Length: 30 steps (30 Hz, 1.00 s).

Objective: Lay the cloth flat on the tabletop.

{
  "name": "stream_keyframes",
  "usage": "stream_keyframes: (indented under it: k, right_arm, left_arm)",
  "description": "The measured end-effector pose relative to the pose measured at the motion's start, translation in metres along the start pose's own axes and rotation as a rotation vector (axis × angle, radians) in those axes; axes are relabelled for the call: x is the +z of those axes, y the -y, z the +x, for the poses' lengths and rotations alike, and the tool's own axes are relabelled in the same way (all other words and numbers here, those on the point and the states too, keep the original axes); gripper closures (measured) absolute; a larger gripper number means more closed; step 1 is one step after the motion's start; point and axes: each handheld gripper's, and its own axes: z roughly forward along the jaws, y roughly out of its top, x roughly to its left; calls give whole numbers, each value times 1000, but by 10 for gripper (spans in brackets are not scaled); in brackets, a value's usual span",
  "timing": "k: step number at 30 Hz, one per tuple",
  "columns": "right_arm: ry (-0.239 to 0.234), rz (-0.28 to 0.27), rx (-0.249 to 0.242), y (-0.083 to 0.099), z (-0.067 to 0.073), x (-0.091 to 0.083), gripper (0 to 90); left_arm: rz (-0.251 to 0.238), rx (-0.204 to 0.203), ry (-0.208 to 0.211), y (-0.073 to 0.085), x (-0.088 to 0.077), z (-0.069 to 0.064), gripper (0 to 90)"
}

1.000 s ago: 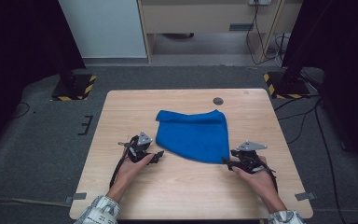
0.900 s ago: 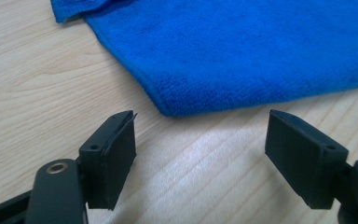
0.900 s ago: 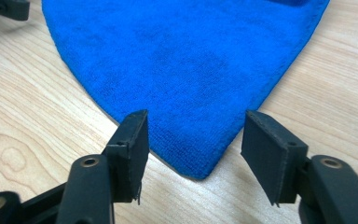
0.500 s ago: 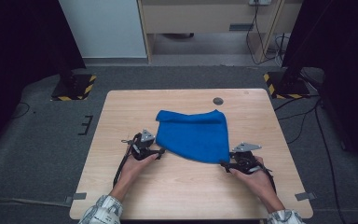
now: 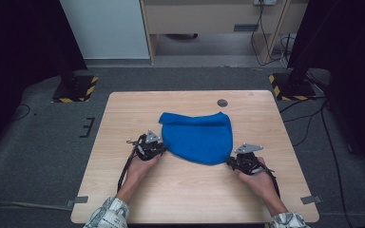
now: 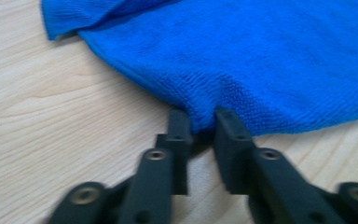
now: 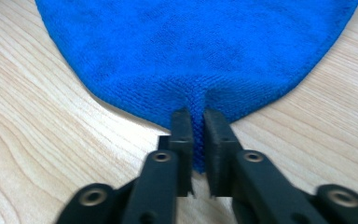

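Cloth (image 5: 197, 137) edge now sits pinched in both: left hand-held gripper (image 6: 200, 126) and right hand-held gripper (image 7: 198, 123) have just clamped it, ready for lifting or folding.

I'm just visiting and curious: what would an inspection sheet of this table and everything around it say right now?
Surface: pale wooden table, small dark round hole near its far edge.
Job's things: blue cloth lying on the table, one far edge folded over.
Clutter: nothing seen.
Grippers: left gripper and right gripper have both just been closing; each now pinches the cloth's near edge, which puckers between the jaws.
Cables: a black cable trails from the left gripper; more cables run over the floor at right.
Surroundings: grey carpet, black stands with yellow-black striped bases, wooden cabinet behind.
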Motion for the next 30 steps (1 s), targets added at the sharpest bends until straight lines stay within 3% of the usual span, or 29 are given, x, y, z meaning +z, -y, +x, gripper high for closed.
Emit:
stream_keyframes:
  k: [4,9,13,18,23,24,26,30]
  right_arm:
    - [-16,-13,0,-3,0,-2,875]
    - [-24,-97,26,-14,-1,-18,876]
    - [-24,-115,12,-28,-4,-23,876]
    - [-21,-170,6,-60,-10,-32,878]
    - [-24,-253,-16,-85,-6,-63,878]
    - [-24,-256,-25,-84,-5,-69,878]
    - [-29,-235,-25,-75,-1,-73,878]
    - [-48,-139,-35,-38,8,-65,877]
  left_arm:
    - [-13,-41,18,-6,-8,1,868]
    - [-59,-85,39,-19,-25,3,870]
    - [-57,-87,49,-33,-31,7,869]
    - [-79,-78,35,-64,-45,11,869]
    - [-97,-54,43,-88,-73,10,869]
    - [-79,-57,59,-88,-76,9,869]
    - [-8,-20,63,-82,-75,6,869]
    - [75,9,87,-46,-65,-3,868]
